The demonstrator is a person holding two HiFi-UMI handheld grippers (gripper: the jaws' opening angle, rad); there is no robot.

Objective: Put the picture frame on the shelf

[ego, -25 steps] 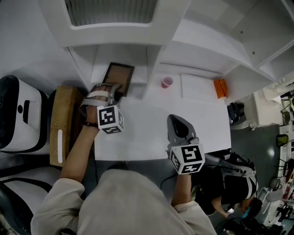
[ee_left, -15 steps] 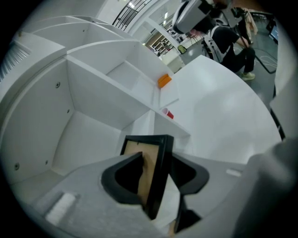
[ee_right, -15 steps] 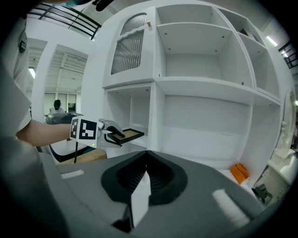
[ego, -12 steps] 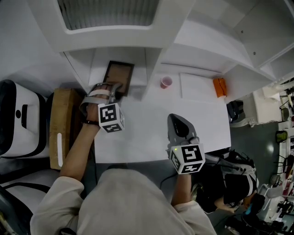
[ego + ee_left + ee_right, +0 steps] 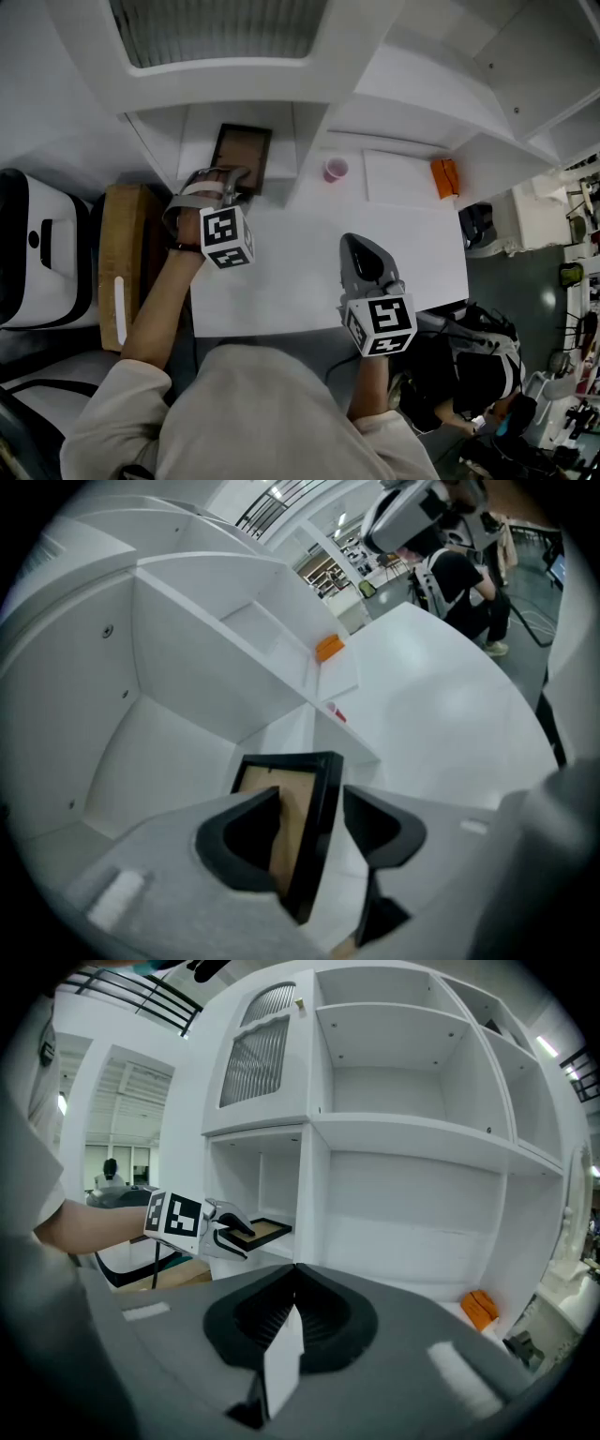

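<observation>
Inside the lower-left compartment of the shelf point(image 5: 309, 141) the picture frame point(image 5: 246, 155) is judged placed; the left gripper point(image 5: 234, 178), jaws just eased apart, is released around it; only withdrawal is left; the right gripper point(image 5: 361, 253) is clenched, empty.

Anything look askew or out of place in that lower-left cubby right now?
Only the black picture frame with the brown panel: it lies roughly flat in the lower-left shelf compartment, not upright. Its near edge sits between the open jaws of the left gripper, which have just been opening. Nothing looks spilled or damaged.
</observation>
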